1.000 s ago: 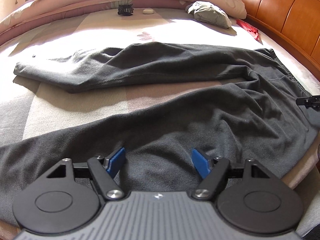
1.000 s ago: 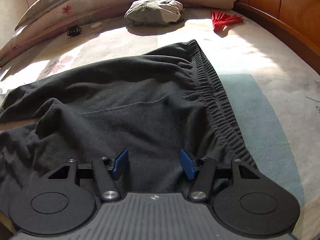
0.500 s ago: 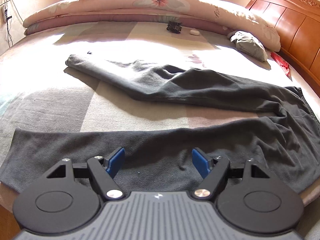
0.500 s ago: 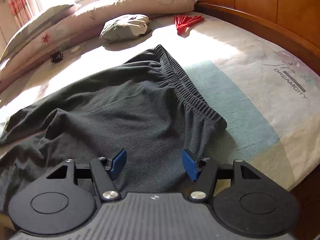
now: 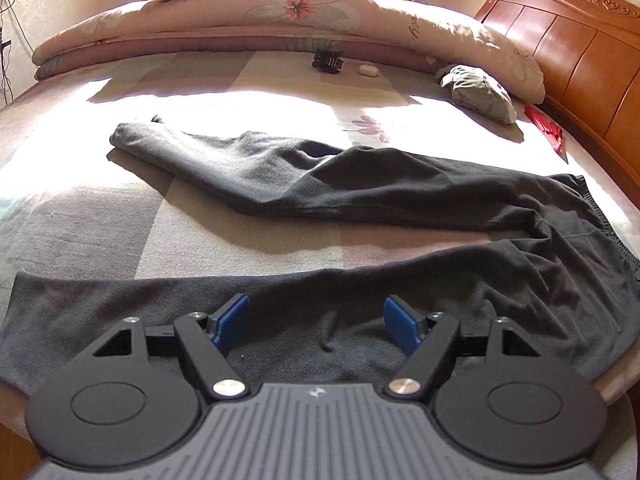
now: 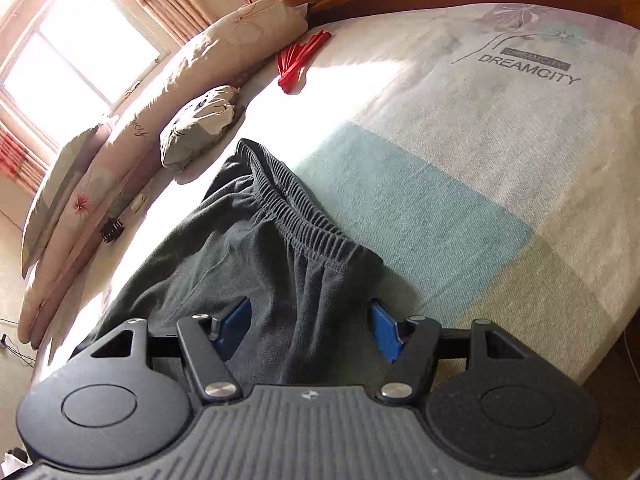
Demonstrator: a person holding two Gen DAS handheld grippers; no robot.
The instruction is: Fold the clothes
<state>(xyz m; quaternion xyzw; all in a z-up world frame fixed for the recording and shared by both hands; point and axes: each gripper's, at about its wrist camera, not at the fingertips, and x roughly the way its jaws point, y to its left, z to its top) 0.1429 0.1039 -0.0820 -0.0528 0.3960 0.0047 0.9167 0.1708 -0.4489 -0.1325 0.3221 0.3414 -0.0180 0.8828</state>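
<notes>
- Lying spread across the bed [image 5: 248,80], the dark trousers [image 5: 400,188] have their two legs splayed apart, the near leg along the bed's front edge.
- The left gripper [image 5: 316,320] hangs wide and empty over that near leg; it should pinch both layers by the outer seam.
- The right gripper [image 6: 308,324], equally wide and empty, straddles bunched cloth below the waistband [image 6: 292,208]; gripping at the waistband corner would likely carry the fold evenly.
</notes>
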